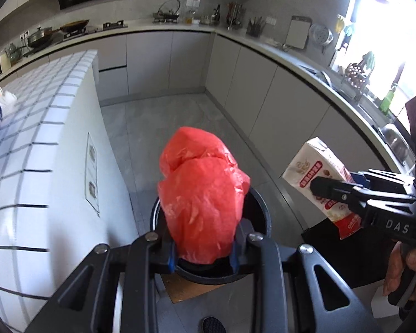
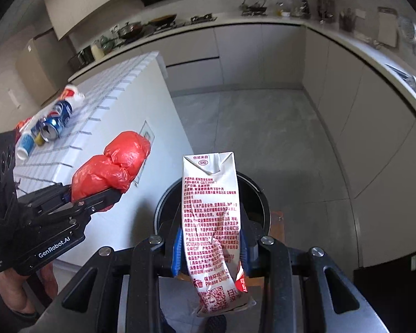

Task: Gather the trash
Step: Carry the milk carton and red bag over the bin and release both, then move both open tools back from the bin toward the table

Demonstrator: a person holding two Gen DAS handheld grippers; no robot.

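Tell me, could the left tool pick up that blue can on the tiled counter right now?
Probably not as things stand. The left tool is already shut on the red plastic bag over the black bin, so it has no free grip. The blue can lies off to its left on the counter.

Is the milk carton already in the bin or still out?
Out. The right hand-held gripper clamps the milk carton above the black trash bin, whose rim shows behind and below it.

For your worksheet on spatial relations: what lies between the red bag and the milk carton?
Nothing; in the right wrist view only bare floor and island wall show between the red bag and the milk carton.
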